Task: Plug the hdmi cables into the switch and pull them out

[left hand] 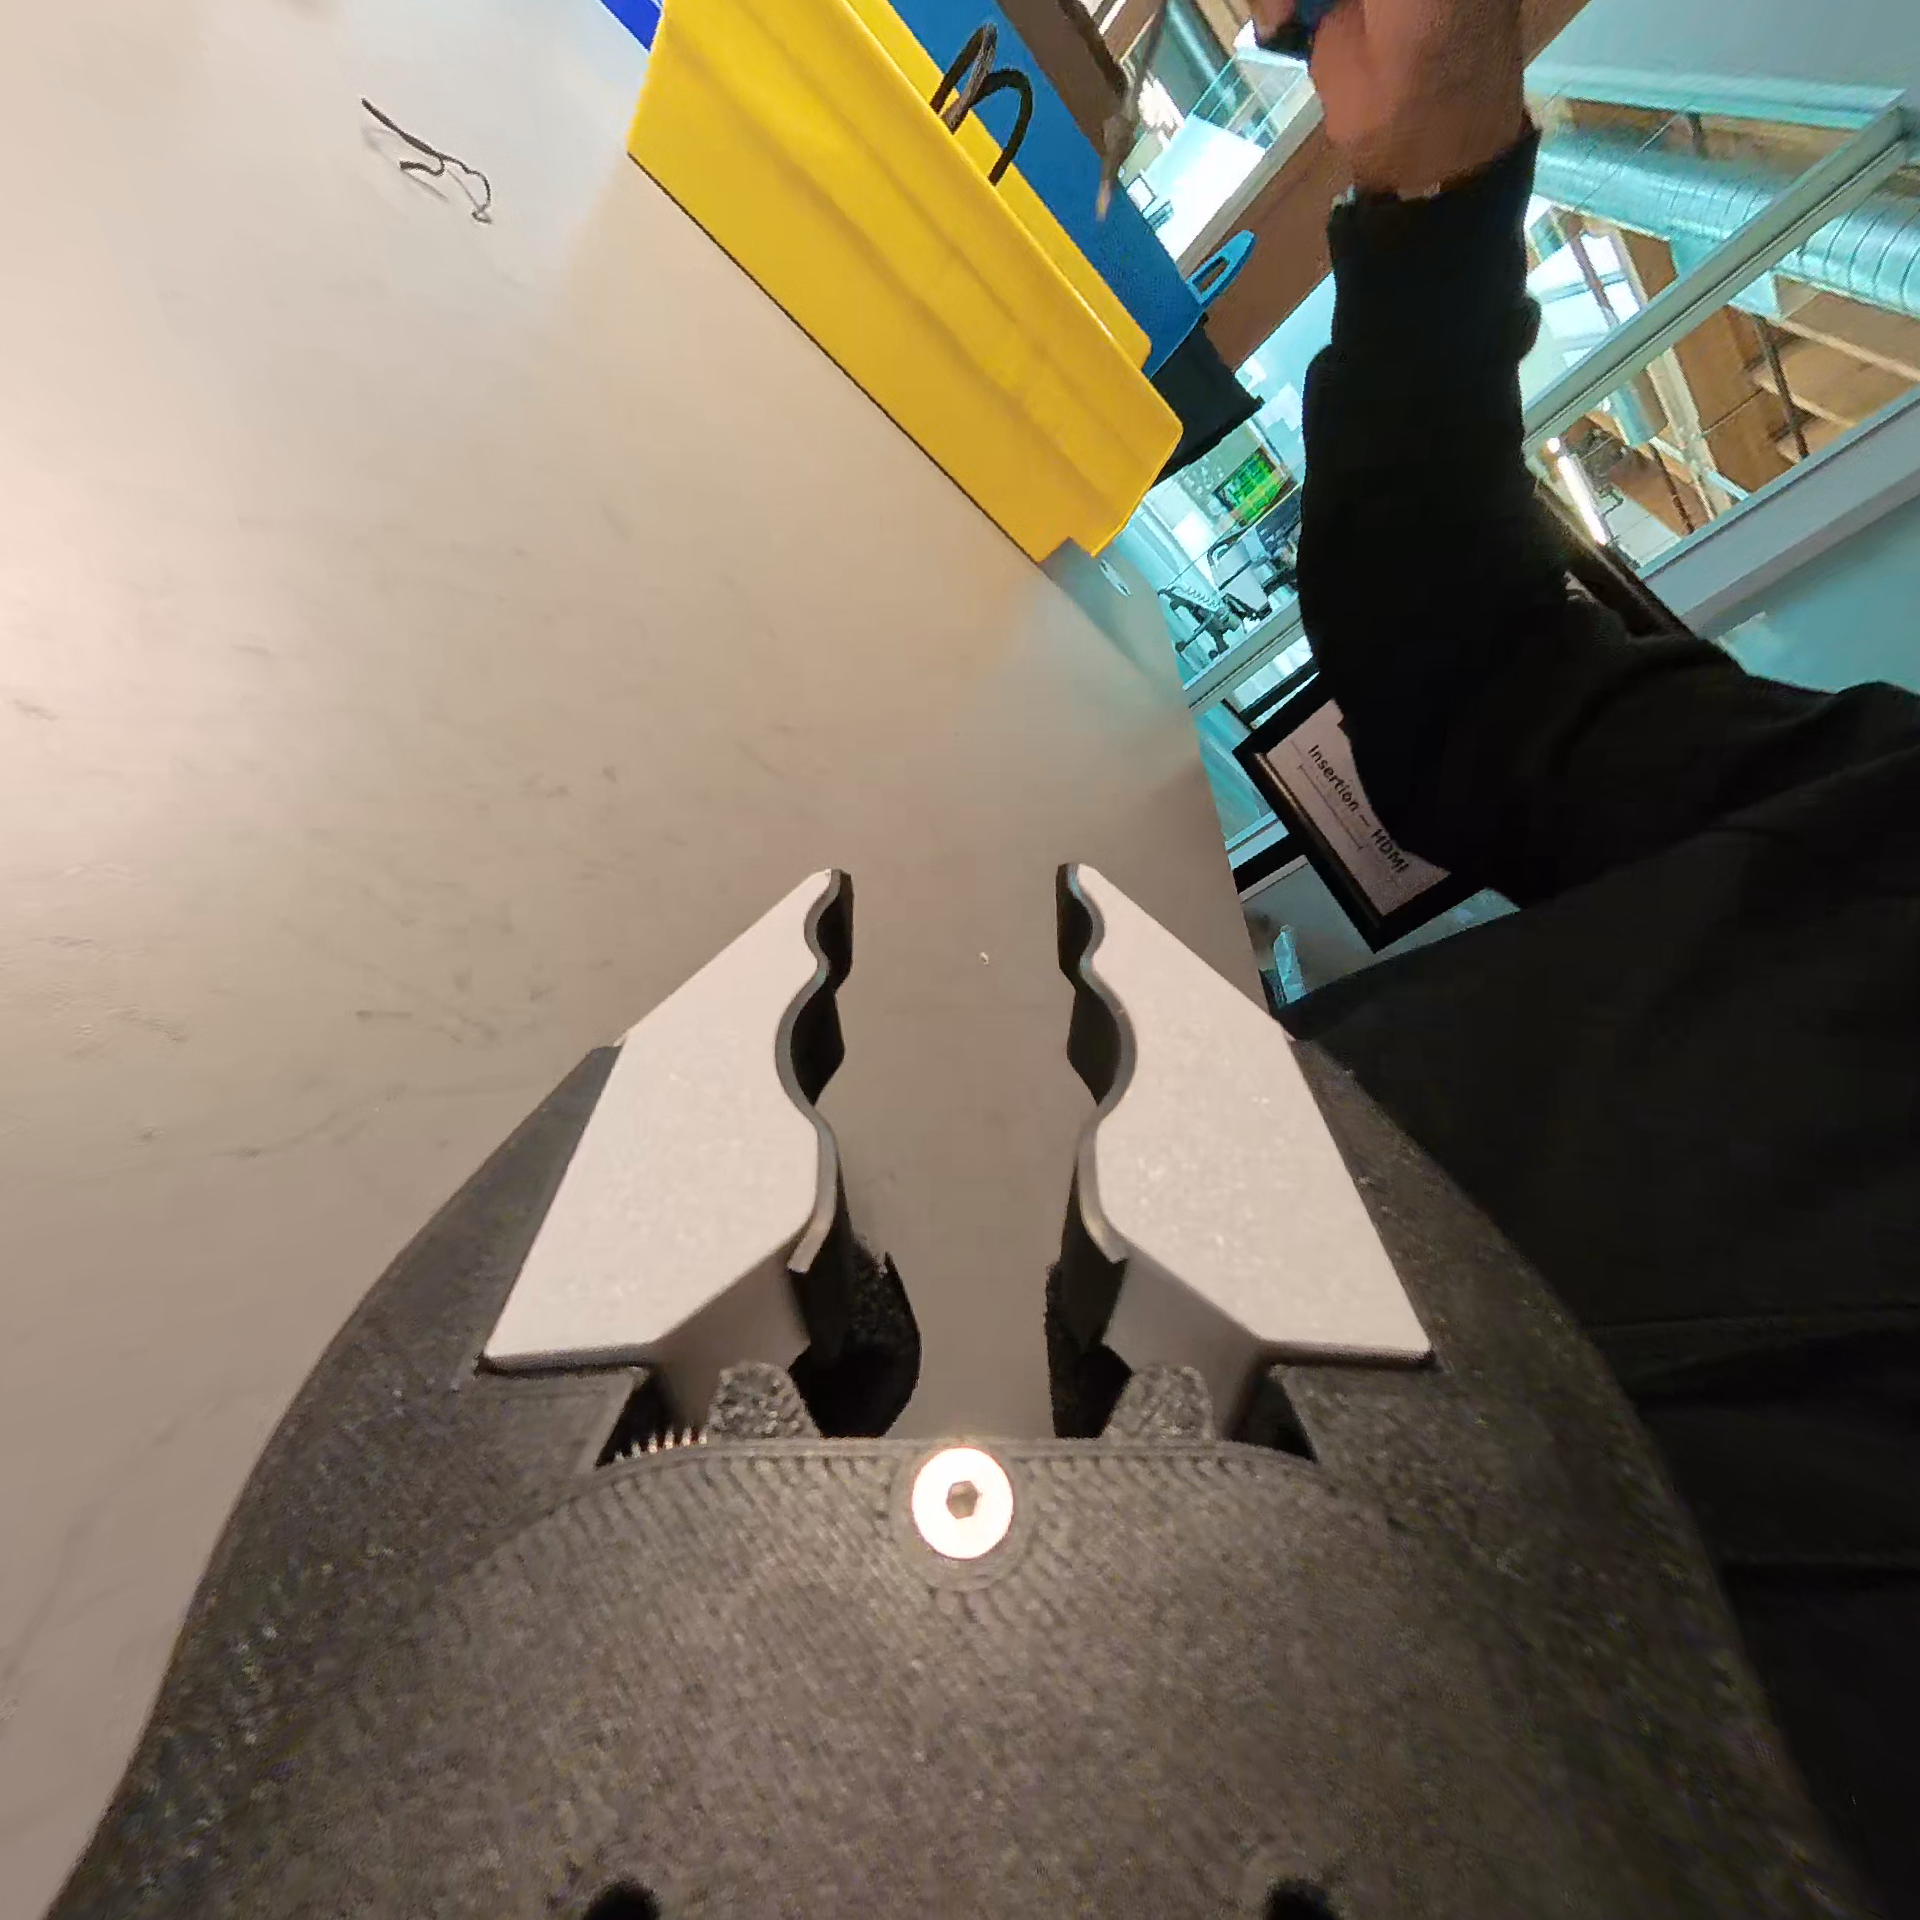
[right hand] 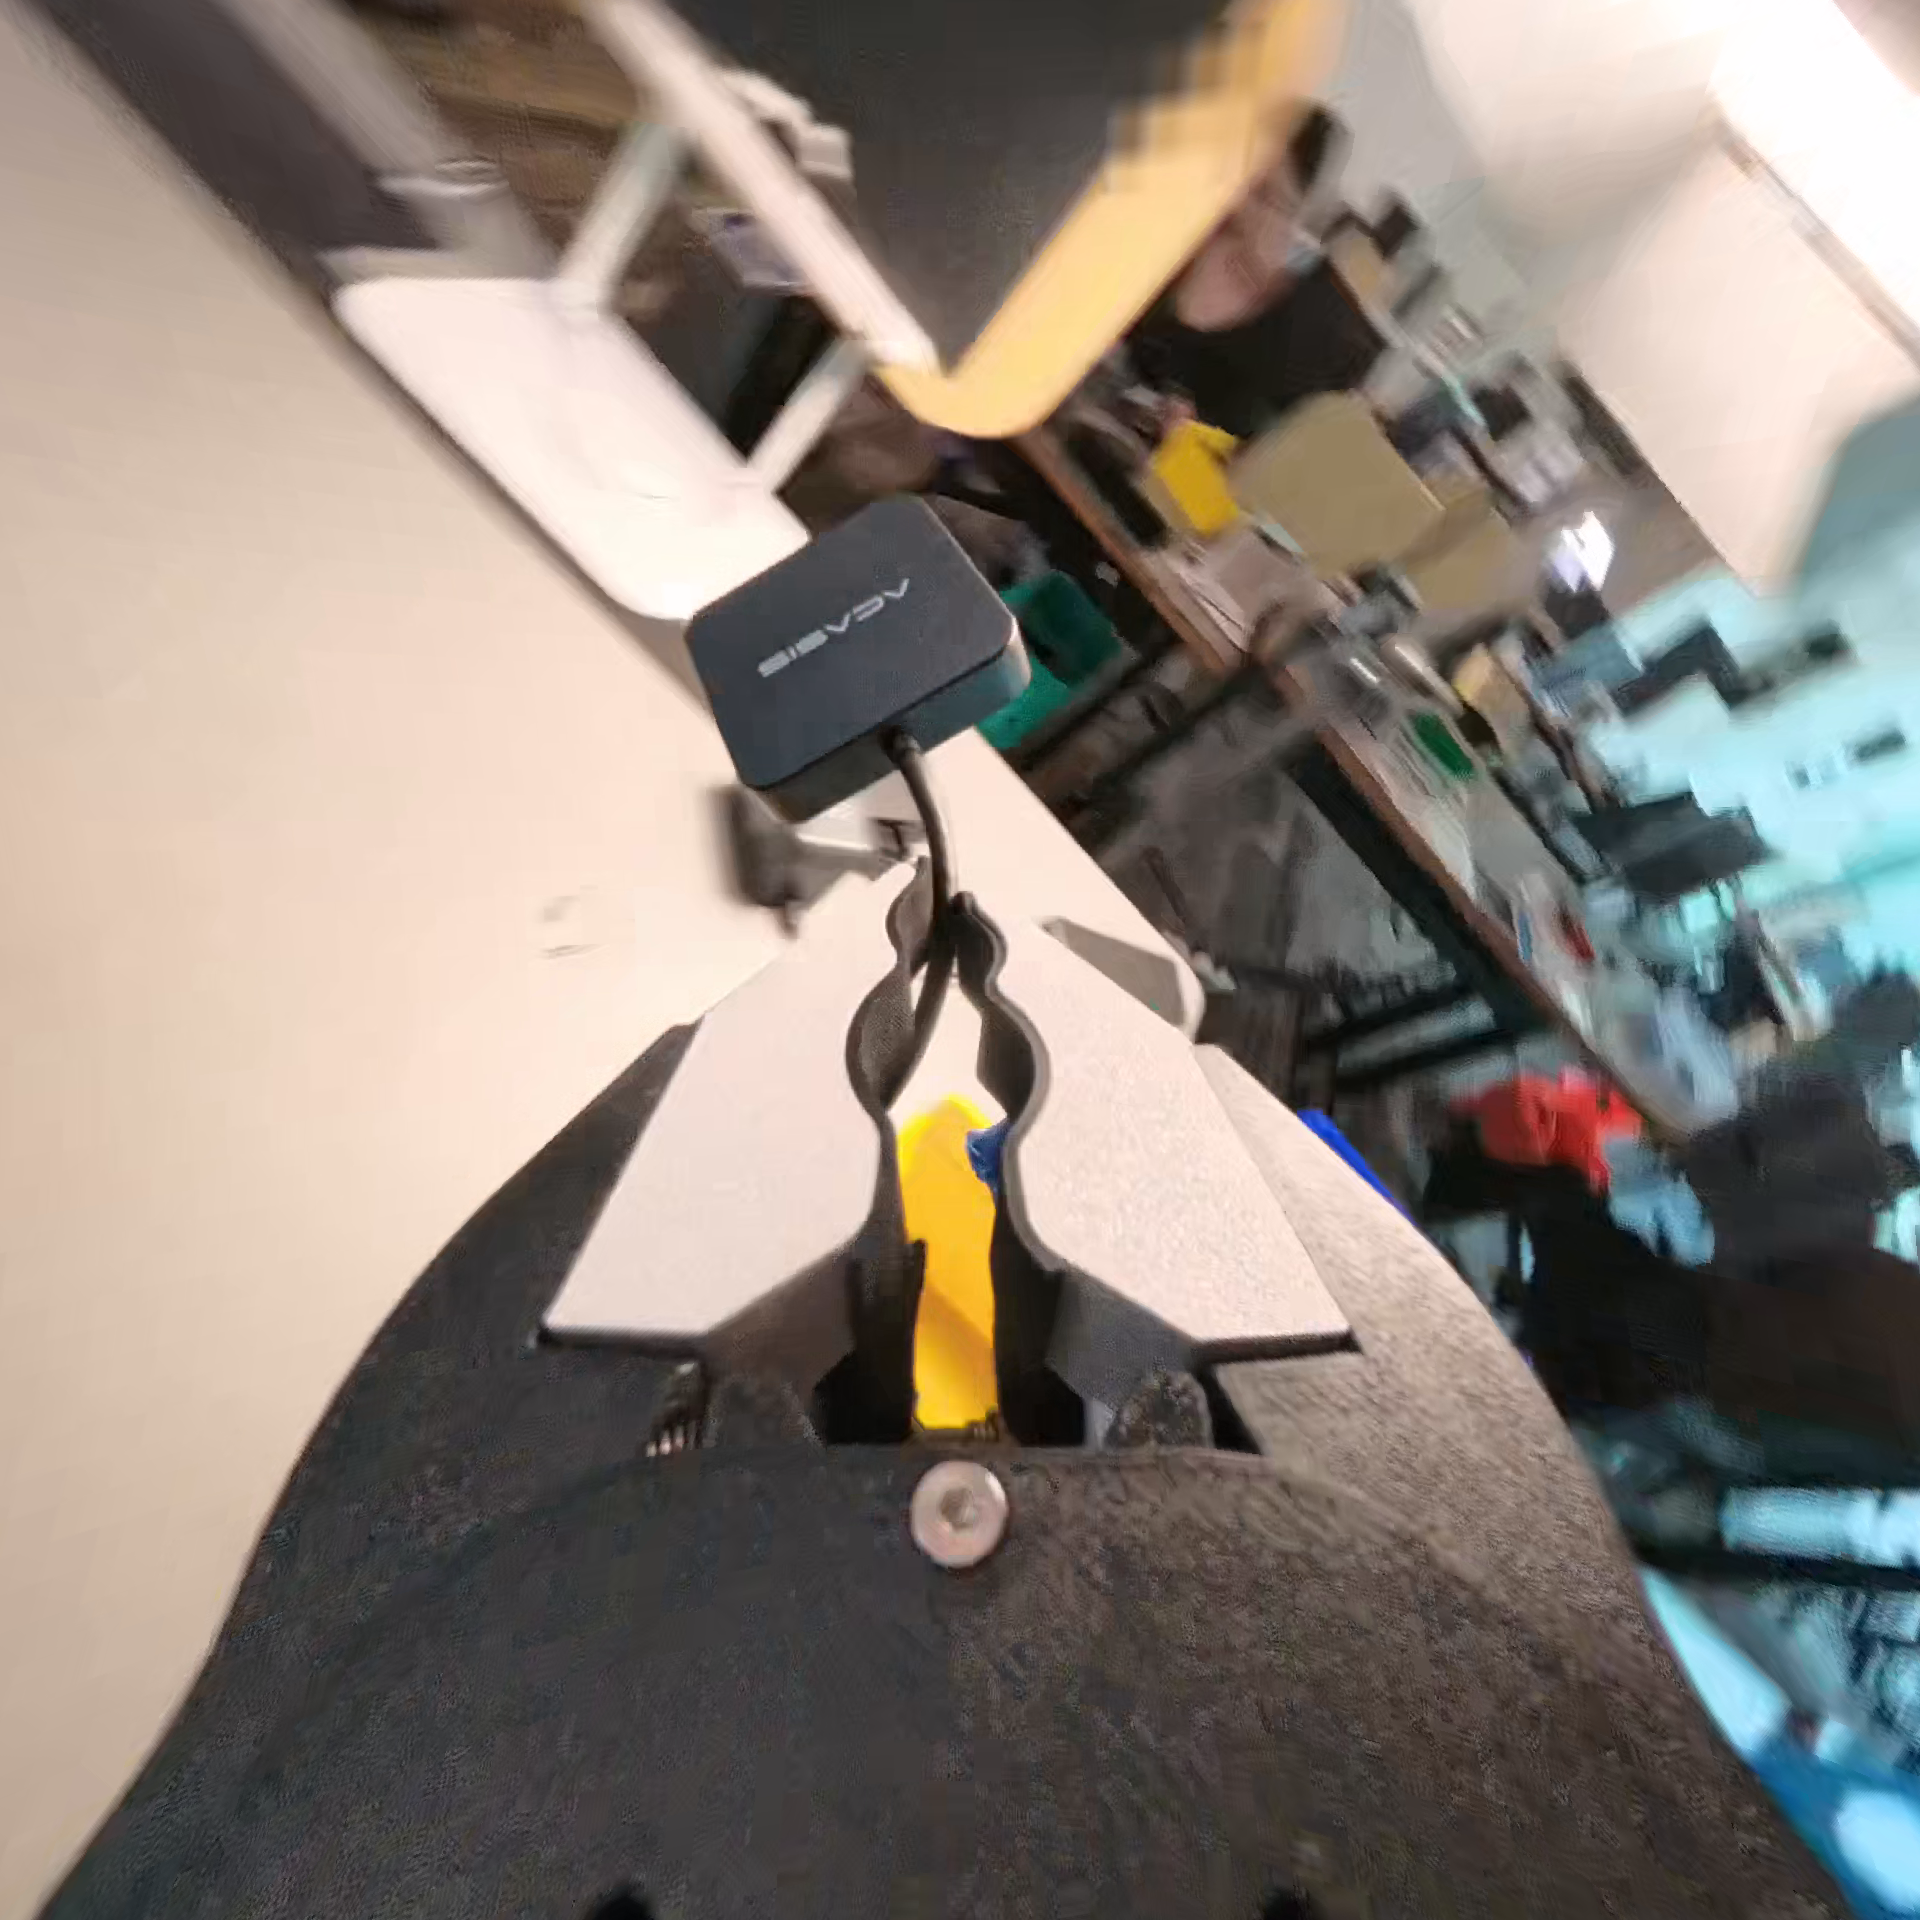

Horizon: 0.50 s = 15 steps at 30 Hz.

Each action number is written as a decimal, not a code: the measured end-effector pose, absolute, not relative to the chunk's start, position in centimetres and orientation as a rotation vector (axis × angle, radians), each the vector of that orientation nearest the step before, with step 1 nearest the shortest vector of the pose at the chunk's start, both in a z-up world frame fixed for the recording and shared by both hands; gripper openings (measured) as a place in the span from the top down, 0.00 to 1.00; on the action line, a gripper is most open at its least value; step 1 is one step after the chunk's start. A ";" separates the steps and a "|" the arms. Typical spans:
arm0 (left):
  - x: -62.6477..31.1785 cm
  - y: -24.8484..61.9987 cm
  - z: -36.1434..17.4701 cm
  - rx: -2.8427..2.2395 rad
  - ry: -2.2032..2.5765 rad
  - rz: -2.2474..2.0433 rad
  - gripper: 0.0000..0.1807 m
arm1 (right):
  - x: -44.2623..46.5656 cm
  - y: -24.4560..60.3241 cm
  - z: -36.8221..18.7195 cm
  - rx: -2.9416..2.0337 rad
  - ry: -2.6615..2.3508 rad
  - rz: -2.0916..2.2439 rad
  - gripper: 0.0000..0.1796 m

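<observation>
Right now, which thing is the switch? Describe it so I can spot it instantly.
Start at the pale table in the right wrist view, then follow the right claw forward. It is shut on a thin black cable, from which the switch hangs: a flat, black, rounded square box, unlike the blurred white furniture behind.

Right view's background shelves [right hand: 1455, 644] motion-blurred, switch's thin cable [right hand: 928, 831] hidden inside right tongs [right hand: 940, 914], yellow bin [left hand: 904, 270] cut off at top edge
</observation>
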<state>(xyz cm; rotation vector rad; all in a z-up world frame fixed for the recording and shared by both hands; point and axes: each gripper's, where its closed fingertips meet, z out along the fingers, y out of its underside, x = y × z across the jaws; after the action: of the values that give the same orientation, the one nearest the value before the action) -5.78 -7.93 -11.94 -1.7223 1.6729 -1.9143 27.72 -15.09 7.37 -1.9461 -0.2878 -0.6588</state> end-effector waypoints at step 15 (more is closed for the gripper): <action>-5.7 -7.5 -11.8 -1.743 1.631 -1.957 0.80 | 40.2 -26.5 -6.8 -2.609 0.304 -0.714 0.97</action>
<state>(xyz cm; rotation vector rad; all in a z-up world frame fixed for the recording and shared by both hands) -5.73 -7.53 -11.78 -1.7432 1.6310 -1.9572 40.17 -26.52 -6.76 -2.6094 0.3035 -0.7144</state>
